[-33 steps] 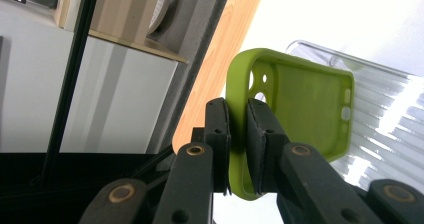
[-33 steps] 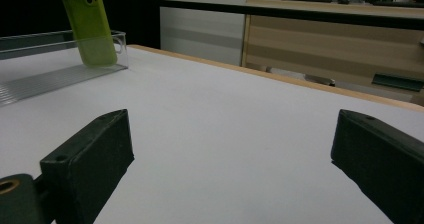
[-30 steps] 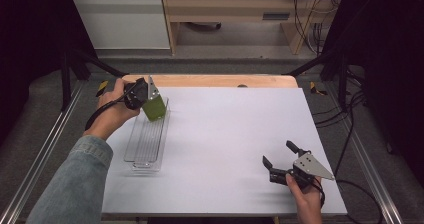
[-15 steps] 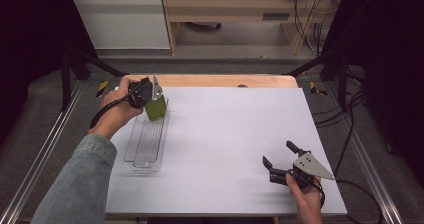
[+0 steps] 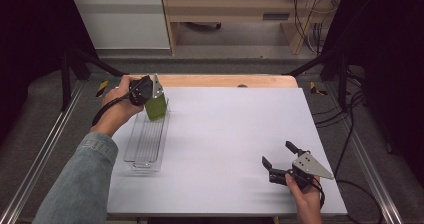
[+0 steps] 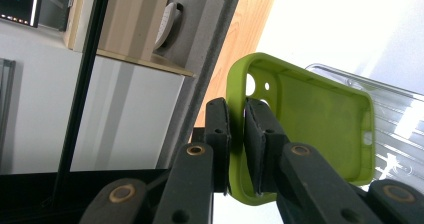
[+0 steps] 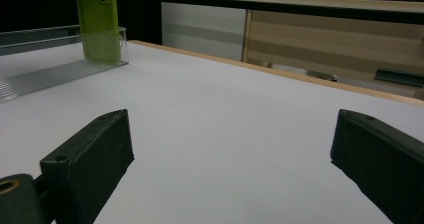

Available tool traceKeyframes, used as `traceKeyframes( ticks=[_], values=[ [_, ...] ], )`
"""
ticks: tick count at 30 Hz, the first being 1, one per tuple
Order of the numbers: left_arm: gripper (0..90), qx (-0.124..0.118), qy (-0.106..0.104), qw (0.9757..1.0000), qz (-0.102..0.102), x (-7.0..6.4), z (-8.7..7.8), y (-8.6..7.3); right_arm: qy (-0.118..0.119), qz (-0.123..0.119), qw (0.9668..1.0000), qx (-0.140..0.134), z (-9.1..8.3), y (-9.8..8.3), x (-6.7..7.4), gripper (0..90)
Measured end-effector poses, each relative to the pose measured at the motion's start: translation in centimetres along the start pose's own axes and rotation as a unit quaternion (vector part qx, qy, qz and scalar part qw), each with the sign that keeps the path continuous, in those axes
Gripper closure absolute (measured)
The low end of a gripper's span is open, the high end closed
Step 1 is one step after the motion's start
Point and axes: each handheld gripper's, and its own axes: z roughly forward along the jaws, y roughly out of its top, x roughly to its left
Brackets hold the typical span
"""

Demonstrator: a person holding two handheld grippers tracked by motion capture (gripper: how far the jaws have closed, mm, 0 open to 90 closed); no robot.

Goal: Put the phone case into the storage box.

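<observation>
While the green phone case [image 5: 156, 107] hangs upright over the far end of the clear tray [image 5: 145, 144], toward ten o'clock on the table [image 5: 230, 134], your left gripper [image 6: 237, 134] pinches its edge. In the left gripper view one pad sits inside the shell and the other outside, the wall of the case clamped between them near the camera cutout, and the rest of the case extends toward three o'clock from the jaws. From the right gripper view the case's lower end dips into the tray; whether it touches the floor you cannot tell. Your right gripper [image 5: 280, 159] rests well apart at five o'clock on the table, its jaws spread wide with nothing between them.
</observation>
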Motion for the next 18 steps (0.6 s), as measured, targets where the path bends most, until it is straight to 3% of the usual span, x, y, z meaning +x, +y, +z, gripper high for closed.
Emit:
traceKeyframes(
  ticks=[18],
  values=[
    [80.4,0.0,0.007,0.9997,0.025,0.07,0.55,0.75,0.0,0.0,1.0,-0.001,-0.03,0.01,-0.02,3.7]
  ],
)
